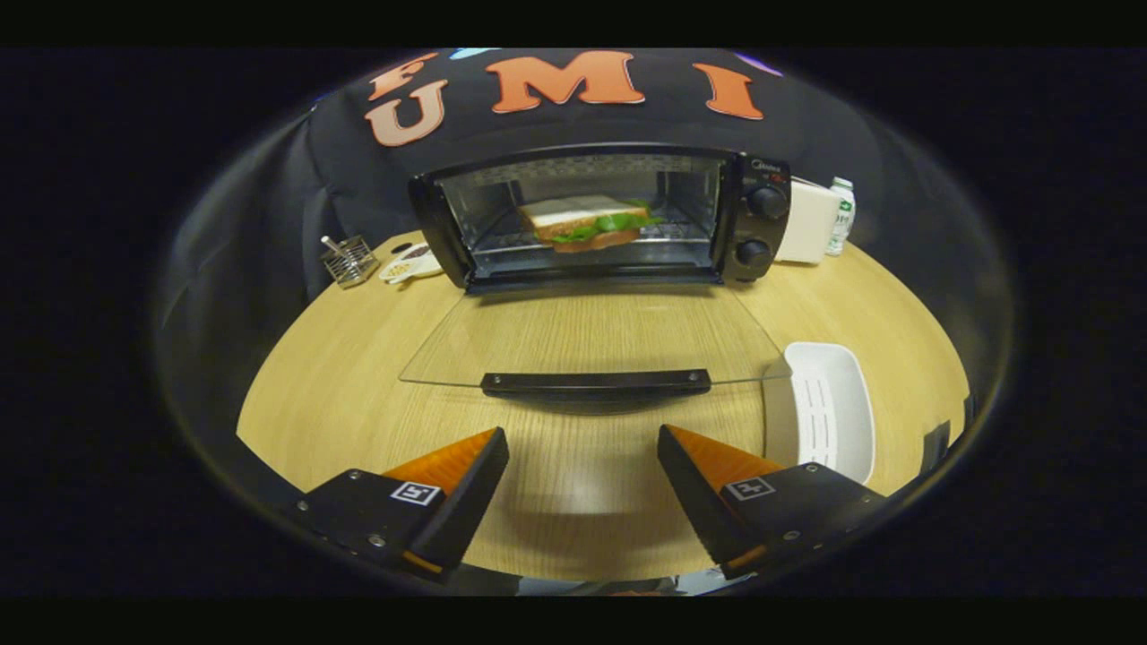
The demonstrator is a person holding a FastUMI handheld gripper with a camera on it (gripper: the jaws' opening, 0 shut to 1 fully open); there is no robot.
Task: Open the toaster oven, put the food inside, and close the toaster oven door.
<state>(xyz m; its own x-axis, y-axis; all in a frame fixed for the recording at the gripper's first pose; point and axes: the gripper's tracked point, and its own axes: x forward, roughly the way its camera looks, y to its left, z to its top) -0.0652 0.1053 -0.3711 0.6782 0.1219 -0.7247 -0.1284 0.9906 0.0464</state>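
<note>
Tool (582,448) wide open, empty, short of door handle (596,383); sandwich (587,222) inside toaster oven (600,219); careless lift could slam glass door (591,336).

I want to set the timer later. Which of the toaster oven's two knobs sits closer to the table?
The lower knob, below the upper knob on the toaster oven panel. The open gripper holds nothing.

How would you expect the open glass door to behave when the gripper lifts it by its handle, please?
The glass door lies flat, so it probably swings stiffly upward about its edge at the toaster oven. Its handle looks smooth, perhaps slippery. The open gripper is just short of it.
</note>
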